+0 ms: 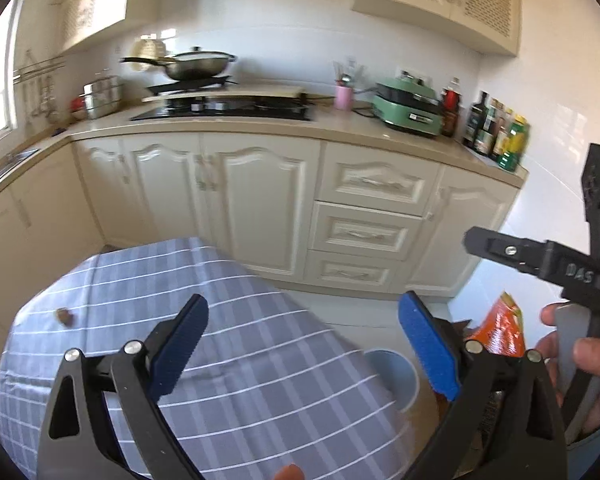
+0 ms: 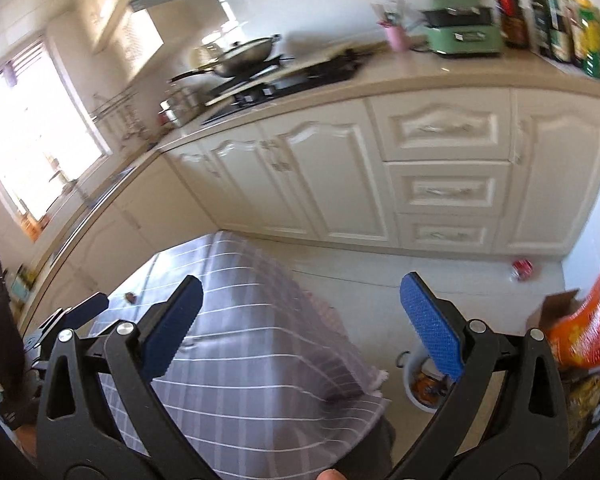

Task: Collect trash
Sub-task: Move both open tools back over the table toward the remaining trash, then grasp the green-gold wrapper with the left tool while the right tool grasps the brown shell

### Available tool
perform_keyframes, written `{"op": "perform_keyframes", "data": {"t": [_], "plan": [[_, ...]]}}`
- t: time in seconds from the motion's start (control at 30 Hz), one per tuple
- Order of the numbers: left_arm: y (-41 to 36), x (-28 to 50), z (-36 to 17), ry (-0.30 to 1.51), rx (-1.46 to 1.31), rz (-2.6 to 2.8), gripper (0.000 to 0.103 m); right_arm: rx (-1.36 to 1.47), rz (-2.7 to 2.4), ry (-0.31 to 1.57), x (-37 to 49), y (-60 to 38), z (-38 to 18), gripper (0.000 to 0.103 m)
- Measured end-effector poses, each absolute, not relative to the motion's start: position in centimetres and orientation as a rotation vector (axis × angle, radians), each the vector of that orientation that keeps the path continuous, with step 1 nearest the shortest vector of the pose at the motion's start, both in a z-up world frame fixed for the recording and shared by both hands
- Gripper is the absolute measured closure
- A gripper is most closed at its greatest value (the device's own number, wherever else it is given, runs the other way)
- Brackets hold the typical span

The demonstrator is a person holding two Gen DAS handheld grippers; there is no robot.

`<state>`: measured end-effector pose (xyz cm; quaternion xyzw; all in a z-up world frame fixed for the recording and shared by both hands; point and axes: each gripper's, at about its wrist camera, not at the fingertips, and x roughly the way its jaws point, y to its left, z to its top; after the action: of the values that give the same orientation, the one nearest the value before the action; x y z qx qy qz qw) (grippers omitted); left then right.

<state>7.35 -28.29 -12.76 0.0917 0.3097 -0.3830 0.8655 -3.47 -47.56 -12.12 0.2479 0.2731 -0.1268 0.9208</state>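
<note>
While the left wrist view looks across a kitchen, the left claw [image 1: 302, 344] stands wide, its blue pads [image 1: 428, 348] well apart and gripping nothing. Below it lies a table [image 1: 260, 360] under a grey-blue checked cloth, with a small brown scrap [image 1: 65, 316] lying near the cloth's far left edge. Just off the table's right edge, on the floor, sits a pale bin [image 1: 396, 376], partly hidden behind the right finger. An orange snack bag [image 1: 502, 332] shows beside that finger. At the right edge a hand [image 1: 580, 364] holds the other tool, whose black finger [image 1: 512, 252] reaches in from the right. Cream cabinets [image 1: 260, 200] fill the background.

From the right wrist view, the right claw [image 2: 300, 320] is likewise wide and holds nothing. The same table [image 2: 260, 360] lies beneath it, and the brown scrap [image 2: 131, 298] rests at its far left side, close to the left claw [image 2: 88, 308] entering there. The white bin [image 2: 414, 384] stands on the floor right of the table, with wrappers inside. The orange snack bag [image 2: 588, 328] sticks up at the right, over a cardboard box [image 2: 556, 308]. A red can [image 2: 522, 268] lies on the floor by the cabinets [image 2: 340, 184].
</note>
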Motion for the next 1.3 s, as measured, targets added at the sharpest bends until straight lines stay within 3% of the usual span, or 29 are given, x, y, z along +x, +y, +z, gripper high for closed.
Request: {"op": "perform_keyframes", "data": {"t": [0.57,1.07,1.13,1.27,1.3], "plan": [[-13.6,14.6,-15.7,0.683,0.191,-0.599,0.009,0.387,-0.046,0.610,4.0,-35.7,-11.0,0.006],[-16.6,21.4,-26.1,0.854,0.467,-0.690,0.011,0.400,-0.059,0.698,7.7,-35.3,-14.5,0.006],[-16.8,21.9,-26.9,0.891,0.456,-0.737,0.022,0.401,-0.063,0.703,8.0,-35.5,-14.7,0.006],[-16.3,21.9,-26.4,0.908,0.403,-0.795,0.080,0.406,-0.061,0.725,9.1,-35.3,-15.4,0.006],[-16.1,22.1,-26.5,0.921,0.377,-0.800,0.081,0.406,-0.055,0.730,9.5,-35.1,-15.5,0.006]]}}
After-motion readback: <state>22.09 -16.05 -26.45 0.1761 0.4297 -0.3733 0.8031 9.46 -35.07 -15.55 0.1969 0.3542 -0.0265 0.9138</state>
